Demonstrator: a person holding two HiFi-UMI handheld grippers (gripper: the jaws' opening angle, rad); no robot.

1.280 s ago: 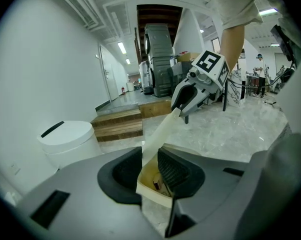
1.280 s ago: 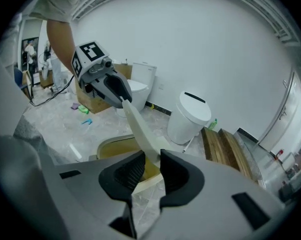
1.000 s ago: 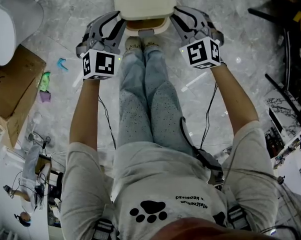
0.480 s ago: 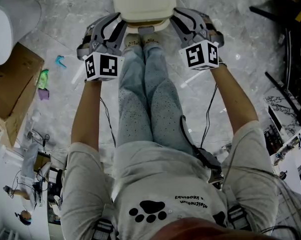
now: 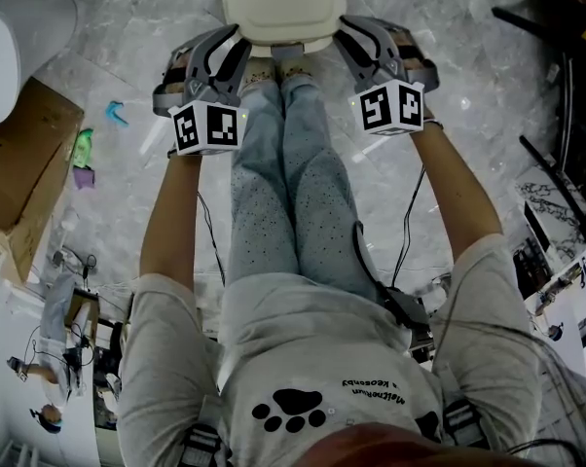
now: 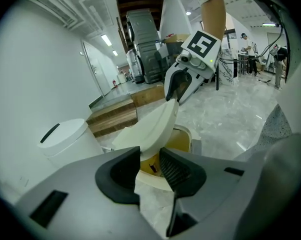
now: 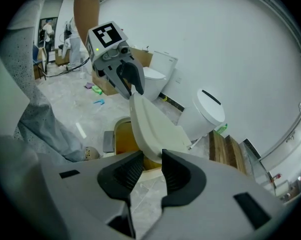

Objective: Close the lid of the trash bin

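Observation:
The cream lid (image 5: 278, 6) of the trash bin stands tilted, partly raised over the bin's yellowish opening (image 6: 179, 138). My left gripper (image 5: 235, 45) is at the lid's left edge and my right gripper (image 5: 344, 35) at its right edge. In the left gripper view the lid's edge (image 6: 150, 126) runs down between the pads, with the right gripper (image 6: 179, 86) at the far side. The right gripper view shows the lid (image 7: 150, 126) wedged between its pads, and the left gripper (image 7: 130, 84) opposite. Both grippers' jaws are opening while the pads still touch the lid.
The person's legs (image 5: 274, 163) and feet reach to the bin's front. A second white bin (image 5: 20, 37) and a cardboard box (image 5: 25, 163) stand at the left. Wooden steps (image 6: 113, 116) lie behind. Cables and dark gear (image 5: 566, 115) crowd the right side.
Both grippers have sunk a little with the lid between them. The lid has tipped lower, so less of the bin's opening shows under its front edge.

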